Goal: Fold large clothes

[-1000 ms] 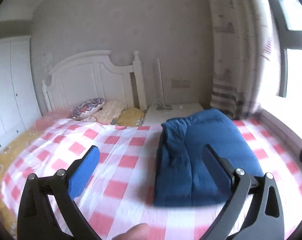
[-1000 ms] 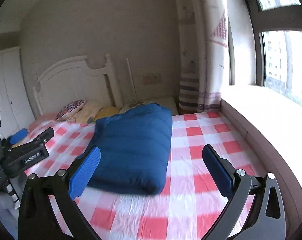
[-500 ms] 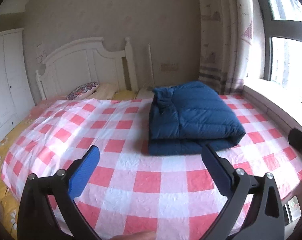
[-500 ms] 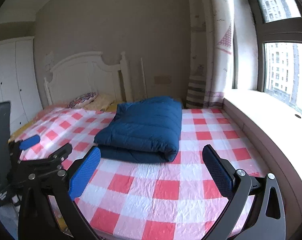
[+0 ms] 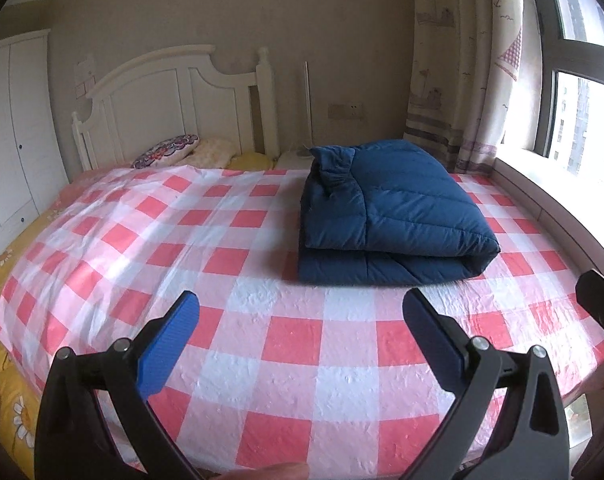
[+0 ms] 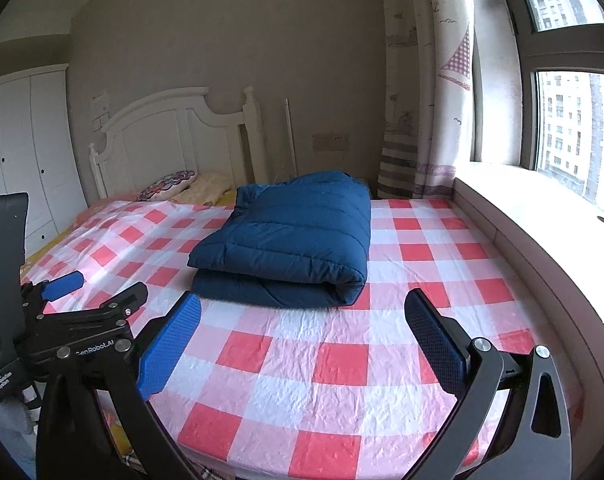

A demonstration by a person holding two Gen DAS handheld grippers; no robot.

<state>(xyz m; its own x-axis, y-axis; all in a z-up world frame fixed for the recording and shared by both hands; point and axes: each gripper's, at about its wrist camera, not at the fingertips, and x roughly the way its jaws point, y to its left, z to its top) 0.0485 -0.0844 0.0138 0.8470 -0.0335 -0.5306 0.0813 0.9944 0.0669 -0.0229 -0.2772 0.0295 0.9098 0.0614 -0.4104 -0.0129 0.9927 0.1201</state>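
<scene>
The blue padded garment (image 5: 389,216) lies folded into a thick, layered bundle on the red-and-white checked sheet (image 5: 286,344), at about one o'clock in the left wrist view and twelve o'clock in the right wrist view. The left gripper (image 5: 302,332) hangs over the near end of the bed with its jaws spread wide and nothing between them; the right gripper (image 6: 303,330) is the same — apart, empty, and clear of the cloth. To judge by the tidy stack, the folding looks complete or nearly so.

The chief risk lies in the garment itself. Its puffy filling would likely spring back, so the upper layer could slide off or fan open if either tool brushed the rounded fold at the near edge. A gathered cuff or hem (image 5: 333,170) bunched at the far left corner looks like the loosest part.

Around it: pillows (image 5: 166,152) at ten o'clock below a white headboard (image 5: 162,100), a wardrobe (image 5: 10,128) at nine, a patterned curtain (image 5: 461,80) and window ledge (image 6: 541,216) on the right. Nothing stands between the tools and the bundle — only bare sheet.
</scene>
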